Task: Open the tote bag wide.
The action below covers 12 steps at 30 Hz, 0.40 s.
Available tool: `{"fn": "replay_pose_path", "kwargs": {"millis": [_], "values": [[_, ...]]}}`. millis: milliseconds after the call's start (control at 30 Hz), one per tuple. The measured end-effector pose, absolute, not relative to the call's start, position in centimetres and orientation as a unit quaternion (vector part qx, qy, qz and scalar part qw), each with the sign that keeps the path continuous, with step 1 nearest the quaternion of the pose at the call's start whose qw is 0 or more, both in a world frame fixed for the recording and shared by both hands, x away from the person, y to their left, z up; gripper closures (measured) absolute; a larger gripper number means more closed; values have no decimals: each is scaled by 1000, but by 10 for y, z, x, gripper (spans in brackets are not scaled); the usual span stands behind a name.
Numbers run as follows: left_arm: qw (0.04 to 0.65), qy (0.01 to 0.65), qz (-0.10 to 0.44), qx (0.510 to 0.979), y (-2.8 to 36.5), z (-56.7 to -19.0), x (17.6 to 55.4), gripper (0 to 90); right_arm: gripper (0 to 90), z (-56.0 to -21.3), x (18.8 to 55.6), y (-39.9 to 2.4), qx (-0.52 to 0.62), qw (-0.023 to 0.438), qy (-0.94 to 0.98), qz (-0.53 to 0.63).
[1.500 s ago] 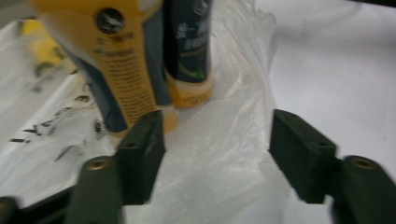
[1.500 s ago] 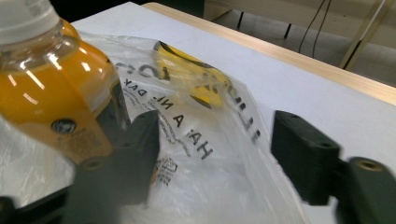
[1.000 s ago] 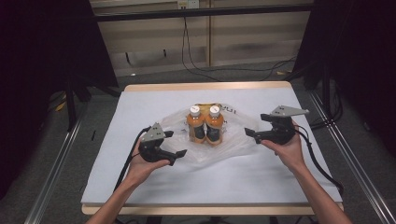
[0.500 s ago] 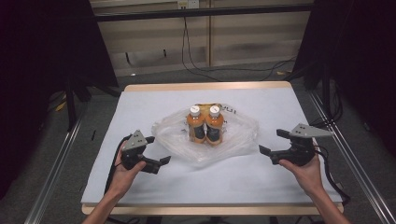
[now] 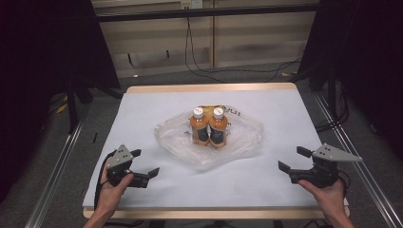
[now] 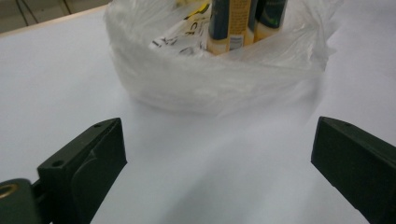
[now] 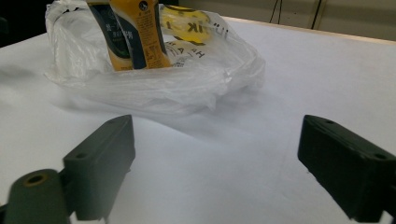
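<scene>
Two orange drink bottles (image 5: 209, 127) with white caps stand upright side by side inside a crumpled clear plastic bag (image 5: 242, 140) at the middle of the table. My left gripper (image 5: 145, 162) is near the front left, well clear of the bag, open; its jaws have just been opening with nothing between them. My right gripper (image 5: 291, 158) is at the front right, also open and empty. In the left gripper view the bag (image 6: 219, 84) lies ahead of the wide-set jaws. In the right gripper view the bottles (image 7: 135, 35) rise from the bag (image 7: 187, 88).
A white sheet covers the table (image 5: 266, 99), whose wooden edge shows at front and back. Metal rails (image 5: 57, 166) run along both sides. Cables (image 5: 214, 71) lie on the floor behind the table.
Both hands have drawn back from the bag toward the table's front corners, the left going left and the right going right. The bag and bottles stayed where they were.
</scene>
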<state>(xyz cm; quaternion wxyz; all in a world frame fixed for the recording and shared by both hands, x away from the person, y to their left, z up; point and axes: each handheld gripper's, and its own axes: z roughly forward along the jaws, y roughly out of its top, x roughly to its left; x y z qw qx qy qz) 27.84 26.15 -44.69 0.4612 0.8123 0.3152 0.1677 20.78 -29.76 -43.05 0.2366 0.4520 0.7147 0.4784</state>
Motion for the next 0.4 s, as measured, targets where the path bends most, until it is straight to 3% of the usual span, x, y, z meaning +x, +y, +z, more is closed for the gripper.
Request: {"fn": "replay_pose_path", "kwargs": {"millis": [400], "values": [[468,362,178,787,300,-459,262,27,105,-444,187,-315,483,246,692,477]]}}
